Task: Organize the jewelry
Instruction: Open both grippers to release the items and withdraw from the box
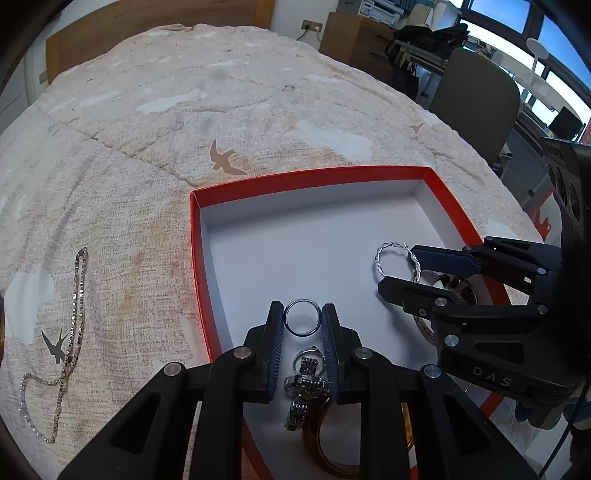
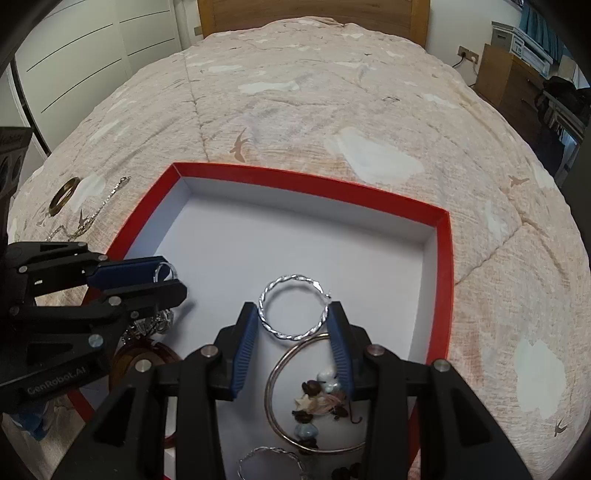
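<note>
On the bed (image 2: 332, 110) sits a red box (image 1: 195, 258). Over its white floor, the right gripper (image 2: 293, 332) clenches a twisted silver hoop (image 2: 293, 306); the left gripper (image 1: 303, 332) clamps a plain silver ring (image 1: 302, 322) between its pads. A chain (image 1: 70, 332) lies outside.

i'm in a bedroom, home setting — work surface is a made bed (image 2: 314, 110) with a beige quilted bedspread printed with small bird shapes, wooden headboard (image 2: 314, 14) at the far end. white wardrobe doors (image 2: 92, 44) run along the left wall in the right wrist view. left wrist view shows a wooden dresser (image 1: 354, 40) by a wall socket (image 1: 312, 26), a padded chair (image 1: 476, 92), a cluttered desk under a big window (image 1: 517, 14) — so the room doubles as a study corner. storage boxes (image 2: 528, 44) are stacked on the dresser.
</note>
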The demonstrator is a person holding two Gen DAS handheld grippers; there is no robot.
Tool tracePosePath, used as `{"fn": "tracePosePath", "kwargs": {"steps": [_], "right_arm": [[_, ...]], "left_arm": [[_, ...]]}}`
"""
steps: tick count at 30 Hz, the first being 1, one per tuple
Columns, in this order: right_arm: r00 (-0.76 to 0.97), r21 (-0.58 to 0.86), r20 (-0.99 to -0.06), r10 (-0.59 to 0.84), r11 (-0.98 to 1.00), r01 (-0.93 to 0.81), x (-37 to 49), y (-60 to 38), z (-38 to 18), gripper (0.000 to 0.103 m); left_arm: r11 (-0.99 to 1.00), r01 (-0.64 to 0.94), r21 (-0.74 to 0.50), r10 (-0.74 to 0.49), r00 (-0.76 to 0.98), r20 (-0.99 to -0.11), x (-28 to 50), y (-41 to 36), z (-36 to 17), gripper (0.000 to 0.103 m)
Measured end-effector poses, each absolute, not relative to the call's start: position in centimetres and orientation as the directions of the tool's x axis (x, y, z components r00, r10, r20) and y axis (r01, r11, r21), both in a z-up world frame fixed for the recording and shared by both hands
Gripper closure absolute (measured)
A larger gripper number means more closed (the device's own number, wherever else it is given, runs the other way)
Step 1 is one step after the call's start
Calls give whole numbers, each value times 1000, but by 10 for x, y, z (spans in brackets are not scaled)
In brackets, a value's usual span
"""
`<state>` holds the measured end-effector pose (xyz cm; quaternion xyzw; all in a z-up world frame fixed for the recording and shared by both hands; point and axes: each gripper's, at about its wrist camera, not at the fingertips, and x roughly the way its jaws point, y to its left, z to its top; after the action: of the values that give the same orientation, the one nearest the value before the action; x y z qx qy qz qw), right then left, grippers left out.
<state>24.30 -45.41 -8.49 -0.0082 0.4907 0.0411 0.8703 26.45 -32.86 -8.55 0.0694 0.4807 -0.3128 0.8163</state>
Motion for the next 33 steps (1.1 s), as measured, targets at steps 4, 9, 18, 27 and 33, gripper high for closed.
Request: {"fn": "tracePosePath", "kwargs": {"steps": [4, 9, 18, 27, 33], "right_arm": [[507, 21, -859, 66, 995, -95, 242, -451, -83, 66], [493, 11, -868, 64, 994, -110, 239, -450, -80, 65], [497, -7, -867, 39, 996, -90, 227, -461, -67, 61], [578, 63, -815, 33, 997, 33, 183, -489, -27, 61], [612, 82, -791, 12, 993, 86, 151, -488, 1, 60]], "left_arm": [[789, 580, -204, -456, 328, -828, 266, -325, -85, 81], [786, 581, -210, -458, 320, -829, 268, -324, -85, 81], [782, 582, -225, -468, 308, -828, 268, -326, -84, 78], [774, 579, -255, -510, 333, -793, 253, -319, -57, 51], [780, 571, -254, -521, 368, -770, 232, -300, -25, 51]]}}
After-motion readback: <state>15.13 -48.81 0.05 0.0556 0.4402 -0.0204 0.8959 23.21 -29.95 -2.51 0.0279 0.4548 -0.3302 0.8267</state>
